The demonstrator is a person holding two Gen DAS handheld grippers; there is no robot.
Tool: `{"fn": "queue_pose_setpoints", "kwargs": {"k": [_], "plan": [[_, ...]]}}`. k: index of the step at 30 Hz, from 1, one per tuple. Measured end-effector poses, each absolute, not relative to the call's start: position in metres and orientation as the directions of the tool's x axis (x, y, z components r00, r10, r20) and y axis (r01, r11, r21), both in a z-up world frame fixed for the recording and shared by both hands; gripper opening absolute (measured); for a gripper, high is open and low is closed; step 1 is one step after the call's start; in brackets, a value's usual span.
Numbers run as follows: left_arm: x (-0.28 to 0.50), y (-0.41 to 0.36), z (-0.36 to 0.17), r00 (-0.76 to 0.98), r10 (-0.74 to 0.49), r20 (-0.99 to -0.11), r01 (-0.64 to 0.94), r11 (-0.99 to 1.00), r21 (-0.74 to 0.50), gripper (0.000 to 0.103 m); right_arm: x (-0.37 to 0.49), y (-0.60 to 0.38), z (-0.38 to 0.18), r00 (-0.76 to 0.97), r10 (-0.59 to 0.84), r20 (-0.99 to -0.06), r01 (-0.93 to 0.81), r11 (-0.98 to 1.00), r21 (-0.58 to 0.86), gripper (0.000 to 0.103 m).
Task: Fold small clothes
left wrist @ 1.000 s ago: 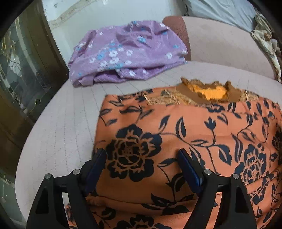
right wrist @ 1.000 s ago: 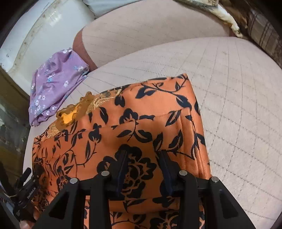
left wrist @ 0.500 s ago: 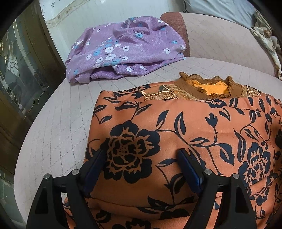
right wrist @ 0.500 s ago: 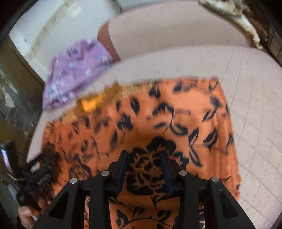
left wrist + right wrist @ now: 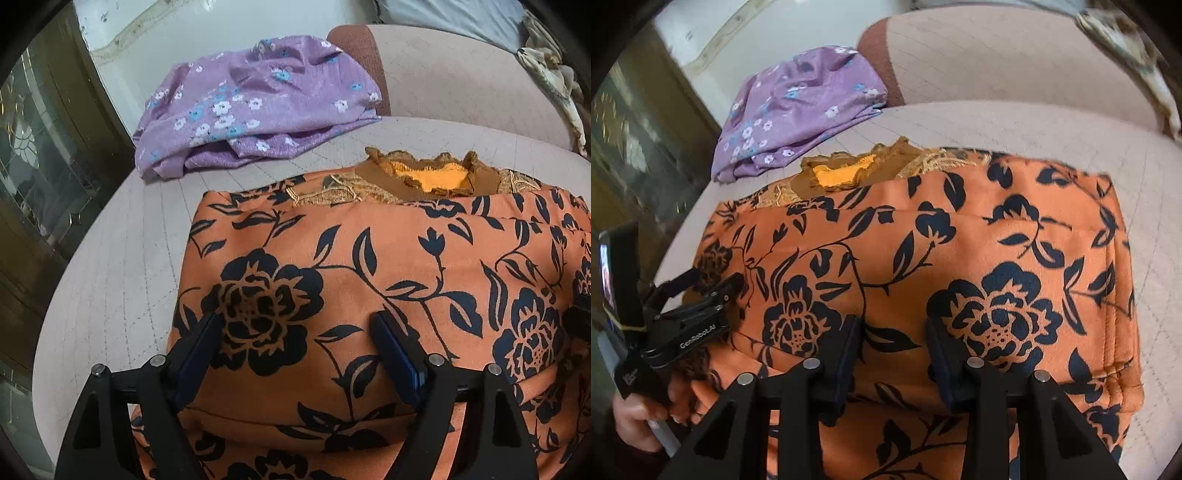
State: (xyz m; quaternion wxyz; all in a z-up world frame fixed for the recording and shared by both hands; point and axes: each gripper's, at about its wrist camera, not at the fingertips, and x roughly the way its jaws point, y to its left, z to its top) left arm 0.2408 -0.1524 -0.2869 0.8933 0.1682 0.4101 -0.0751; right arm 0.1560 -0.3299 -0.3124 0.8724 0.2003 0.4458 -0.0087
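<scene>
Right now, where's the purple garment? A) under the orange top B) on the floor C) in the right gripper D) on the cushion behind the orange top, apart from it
D: the purple garment lies bunched on the cushion beyond the orange top, bare cushion between them.

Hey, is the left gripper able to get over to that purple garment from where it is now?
Probably yes. The left gripper sits over the orange top, and only bare cushion lies between it and the purple garment. Nothing blocks that path.
</scene>
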Motion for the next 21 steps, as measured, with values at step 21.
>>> {"fn": "queue_pose_setpoints", "kwargs": {"k": [21], "plan": [[0.200, -0.108, -0.263, 0.711, -0.021, -0.703, 0.256, 0.939, 0.231, 0.084, 0.130, -0.339, -0.295, 0.639, 0.223, -0.736, 0.185, 0.885, 0.428, 0.047]]}}
